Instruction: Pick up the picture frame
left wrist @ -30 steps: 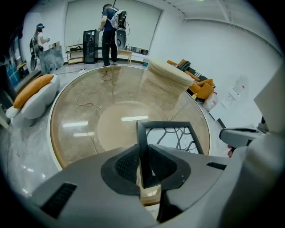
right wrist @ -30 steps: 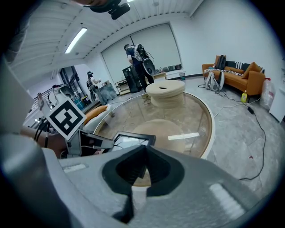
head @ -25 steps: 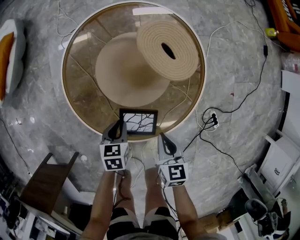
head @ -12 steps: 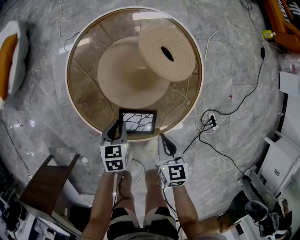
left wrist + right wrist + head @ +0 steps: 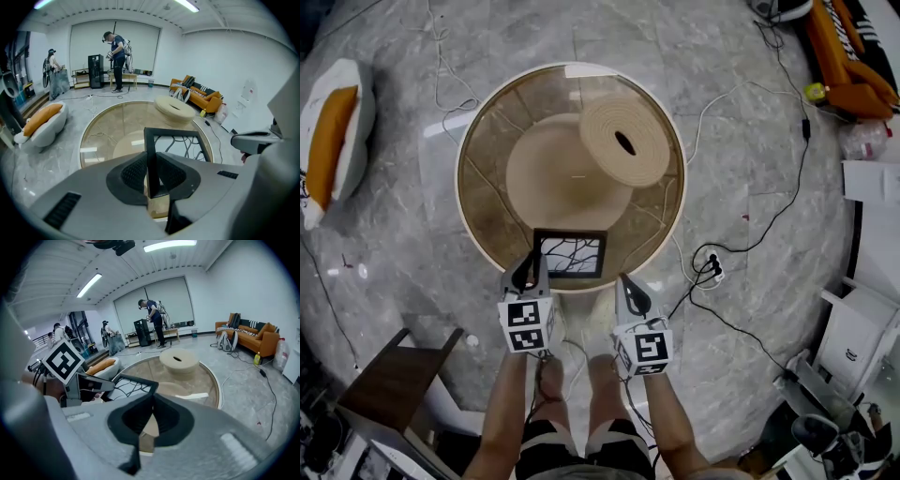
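Fingers [image 5: 131,173] of the left gripper [image 5: 151,161] clamp the picture frame's [image 5: 572,255] left edge, face up, long axis crosswise above the bench [image 5: 492,211], while the right gripper's [image 5: 153,397] fingers rest together, empty.

Counter [image 5: 483,187] left and middle open for a pass. Coiled mat [image 5: 605,131] blocks far right, picture frame [image 5: 570,254] fills near rim. Floor cables [image 5: 711,266] right, wooden stool [image 5: 394,375] near left.

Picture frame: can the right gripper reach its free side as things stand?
Probably yes: the right gripper hangs close beside the picture frame with nothing between, but its jaws are together and would need opening.
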Demonstrator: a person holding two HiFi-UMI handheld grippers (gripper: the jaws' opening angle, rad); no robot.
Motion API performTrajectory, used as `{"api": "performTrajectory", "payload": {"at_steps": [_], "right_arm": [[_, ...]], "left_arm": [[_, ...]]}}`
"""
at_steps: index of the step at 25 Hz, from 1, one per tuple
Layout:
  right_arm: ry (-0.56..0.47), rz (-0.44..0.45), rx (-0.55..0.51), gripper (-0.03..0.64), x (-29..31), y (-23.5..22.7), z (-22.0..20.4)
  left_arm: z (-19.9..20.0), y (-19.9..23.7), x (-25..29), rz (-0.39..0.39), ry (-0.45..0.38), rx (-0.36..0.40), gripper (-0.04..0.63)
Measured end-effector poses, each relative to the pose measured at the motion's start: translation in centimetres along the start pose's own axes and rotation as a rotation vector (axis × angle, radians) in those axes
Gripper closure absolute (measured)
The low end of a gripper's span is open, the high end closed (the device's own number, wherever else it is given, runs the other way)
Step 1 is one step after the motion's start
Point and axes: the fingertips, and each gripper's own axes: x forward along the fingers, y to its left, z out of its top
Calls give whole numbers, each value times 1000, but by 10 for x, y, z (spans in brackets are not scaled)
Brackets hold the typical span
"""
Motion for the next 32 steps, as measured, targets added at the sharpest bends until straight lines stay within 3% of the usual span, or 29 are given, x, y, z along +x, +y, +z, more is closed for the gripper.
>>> {"api": "performTrajectory", "payload": {"at_steps": [4, 21, 32], "right_arm": [[-46, -9, -17, 618, -19, 7, 36], [-262, -53, -84, 617, -140, 57, 198], [-371, -83, -125, 618, -238, 78, 266]], "left_arm": [[20, 0, -33, 7, -24, 14, 520], [157, -13, -224, 31, -271, 78, 520], [215, -29, -349, 50, -431, 99, 520]]}}
